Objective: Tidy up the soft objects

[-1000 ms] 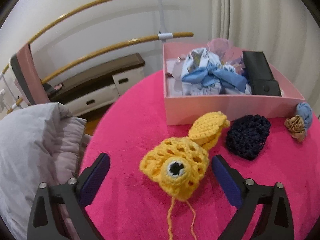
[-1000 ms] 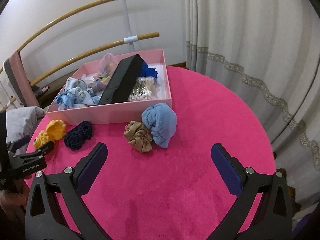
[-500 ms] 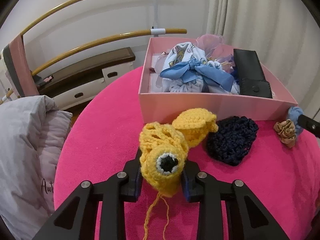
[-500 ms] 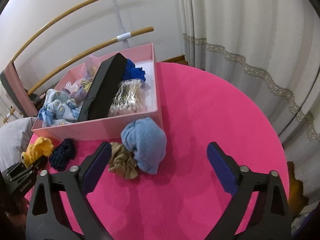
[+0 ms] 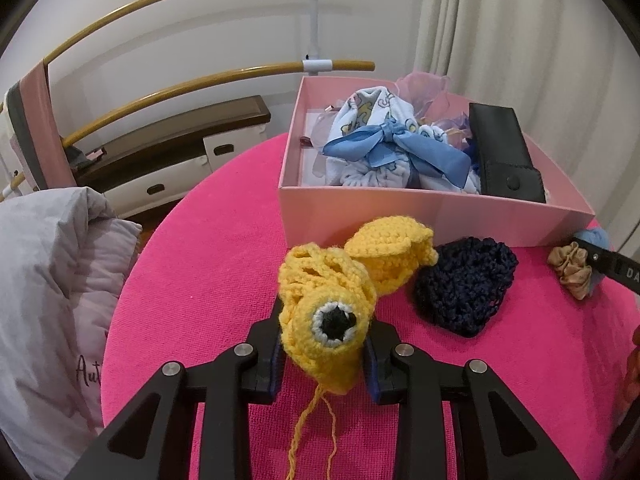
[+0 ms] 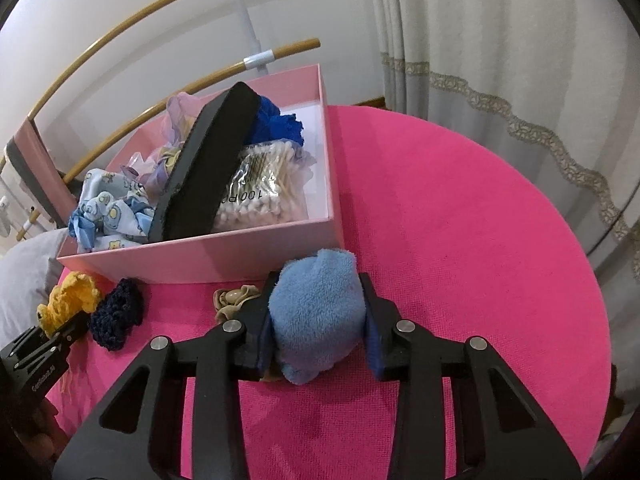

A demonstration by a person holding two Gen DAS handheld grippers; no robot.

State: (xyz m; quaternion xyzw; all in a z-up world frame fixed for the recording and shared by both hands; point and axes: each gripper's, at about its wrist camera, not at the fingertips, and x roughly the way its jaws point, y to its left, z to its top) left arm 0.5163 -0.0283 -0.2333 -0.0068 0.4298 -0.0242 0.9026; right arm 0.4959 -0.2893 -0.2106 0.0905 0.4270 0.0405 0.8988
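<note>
My left gripper (image 5: pixel 324 344) is shut on a yellow crochet piece (image 5: pixel 316 280) with a black-and-white eye, low over the round pink table (image 5: pixel 208 264). My right gripper (image 6: pixel 318 320) has its jaws closing on a fluffy light-blue cloth (image 6: pixel 320 296), and both pads press its sides. Between the two lie a navy crochet piece (image 5: pixel 464 288) and a beige scrunchie (image 5: pixel 572 272); the scrunchie (image 6: pixel 230 300) touches the right gripper's left finger. The pink box (image 5: pixel 420 212) stands just behind all of them.
Inside the box (image 6: pixel 240 252) are a patterned cloth with a blue bow (image 5: pixel 384 148), a long black case (image 5: pixel 504 156) and a bag of cotton swabs (image 6: pixel 260 188). A grey padded garment (image 5: pixel 48 280) lies left of the table. Curtains (image 6: pixel 500 60) hang to the right.
Both grippers went from wide open to closed: the left on the yellow crochet piece, then the right, after moving forward and down, on the blue cloth.
</note>
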